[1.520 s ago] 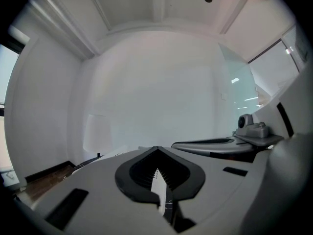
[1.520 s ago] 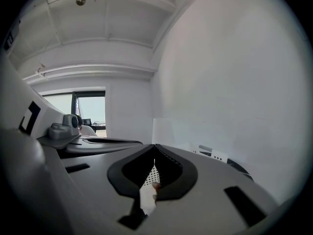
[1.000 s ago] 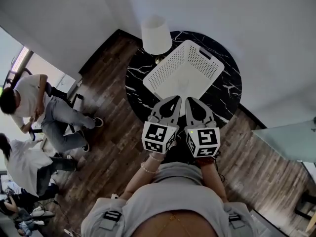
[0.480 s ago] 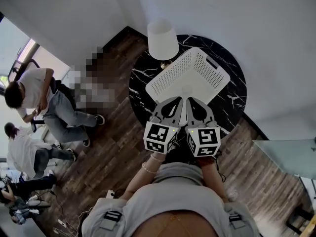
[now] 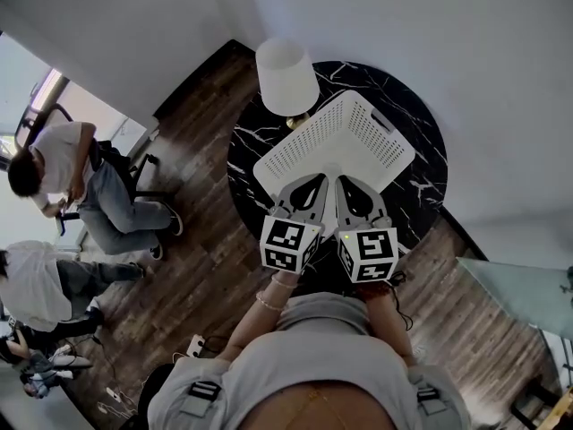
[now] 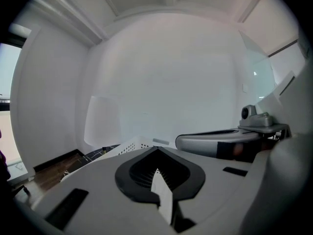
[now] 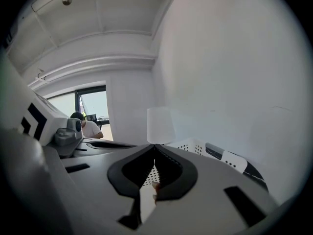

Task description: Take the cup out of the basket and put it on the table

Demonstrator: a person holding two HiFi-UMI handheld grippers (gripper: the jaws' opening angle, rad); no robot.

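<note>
**Both grippers shut at the basket's near corner, cup not yet picked out**

Head view: the basket (image 5: 376, 128) sits on the round table (image 5: 423, 170) with one corner turned toward the person, beside a lamp (image 5: 286, 77). The left gripper (image 5: 307, 193) and right gripper (image 5: 355, 197) are held side by side, tips pointing over that near corner. The cup presumably lies inside, straight ahead of both, but it cannot be told apart from the white floor, so its axis is unknown. Neither gripper looks clearly nearer.

Left gripper view: the left gripper (image 6: 156, 150) has its jaws together with nothing between them. Beyond the tips are the basket (image 6: 128, 146) rim and the lamp (image 6: 101, 119).

Right gripper view: the right gripper (image 7: 155, 147) also has its jaws closed and empty. The basket (image 7: 195, 147) wall lies just ahead, so either gripper must open and reach forward and down.
</note>
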